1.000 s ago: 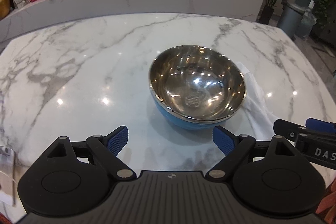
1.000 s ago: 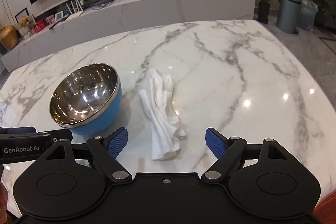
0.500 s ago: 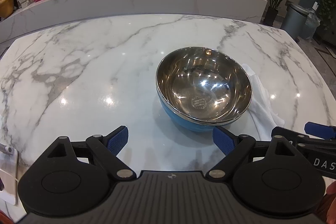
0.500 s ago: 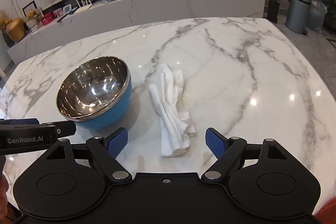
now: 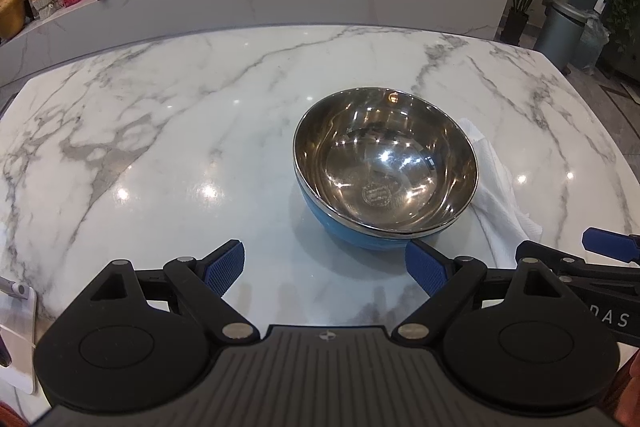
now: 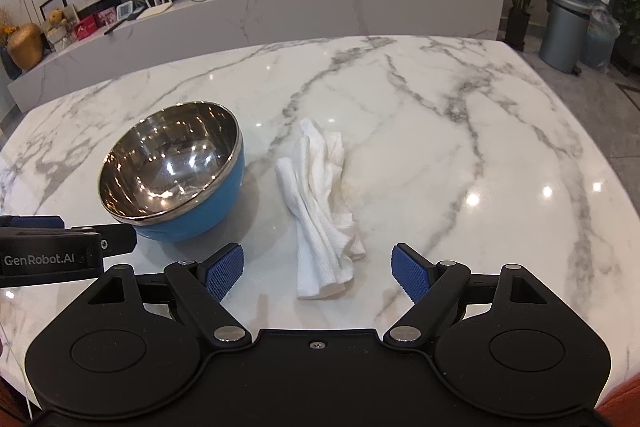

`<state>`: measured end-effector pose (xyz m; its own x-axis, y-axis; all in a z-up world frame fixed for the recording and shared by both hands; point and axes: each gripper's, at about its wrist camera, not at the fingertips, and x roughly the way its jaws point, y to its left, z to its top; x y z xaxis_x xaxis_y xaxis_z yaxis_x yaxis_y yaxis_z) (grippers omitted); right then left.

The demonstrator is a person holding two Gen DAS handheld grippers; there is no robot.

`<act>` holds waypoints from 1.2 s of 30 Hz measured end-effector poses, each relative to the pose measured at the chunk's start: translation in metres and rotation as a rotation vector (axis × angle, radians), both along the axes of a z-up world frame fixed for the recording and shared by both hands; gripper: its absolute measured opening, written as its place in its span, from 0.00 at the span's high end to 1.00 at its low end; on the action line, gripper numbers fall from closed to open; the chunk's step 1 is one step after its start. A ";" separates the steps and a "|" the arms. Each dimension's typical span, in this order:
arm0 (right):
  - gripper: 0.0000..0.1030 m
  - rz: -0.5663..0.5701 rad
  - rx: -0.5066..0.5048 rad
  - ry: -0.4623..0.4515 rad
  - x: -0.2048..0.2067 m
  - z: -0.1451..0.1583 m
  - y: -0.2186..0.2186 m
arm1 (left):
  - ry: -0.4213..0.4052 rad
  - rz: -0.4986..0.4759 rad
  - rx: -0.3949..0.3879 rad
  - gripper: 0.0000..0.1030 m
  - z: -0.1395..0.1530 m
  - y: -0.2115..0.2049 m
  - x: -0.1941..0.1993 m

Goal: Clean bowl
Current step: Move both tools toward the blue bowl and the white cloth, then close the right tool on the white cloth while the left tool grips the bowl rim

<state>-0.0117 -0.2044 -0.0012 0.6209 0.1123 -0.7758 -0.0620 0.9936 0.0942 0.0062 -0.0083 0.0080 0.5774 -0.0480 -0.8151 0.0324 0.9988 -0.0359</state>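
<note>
Left wrist view puts your left gripper point(image 5: 324, 265) low over the marble counter point(image 5: 160, 147), its blue-padded fingers point(image 5: 224, 267) spread wide apart with nothing between them. The steel bowl with the blue outside point(image 5: 386, 173) stands upright just ahead and a little to the right of that gap, empty and shiny inside. A crumpled white cloth point(image 5: 496, 195) lies just beside the bowl on its right. From the right wrist view, your right gripper point(image 6: 318, 269) also has its fingers point(image 6: 410, 271) held wide apart and empty, hovering just short of the near end of the white cloth point(image 6: 320, 203). The bowl point(image 6: 172, 171) sits to the cloth's left, near it but apart.
</note>
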 end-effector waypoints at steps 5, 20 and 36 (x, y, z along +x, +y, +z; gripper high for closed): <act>0.22 -0.001 0.000 0.001 0.001 0.000 -0.001 | 0.006 -0.001 0.001 0.15 -0.001 -0.001 0.000; 0.22 0.005 0.004 0.004 0.005 -0.002 -0.001 | 0.012 0.000 -0.003 0.15 -0.001 -0.001 0.004; 0.22 0.010 -0.003 0.004 0.013 -0.005 -0.002 | -0.021 -0.014 -0.051 0.15 0.012 0.002 0.021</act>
<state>0.0017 -0.2064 -0.0060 0.6164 0.1162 -0.7788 -0.0710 0.9932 0.0919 0.0268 -0.0058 0.0202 0.5930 -0.0975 -0.7993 0.0473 0.9951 -0.0863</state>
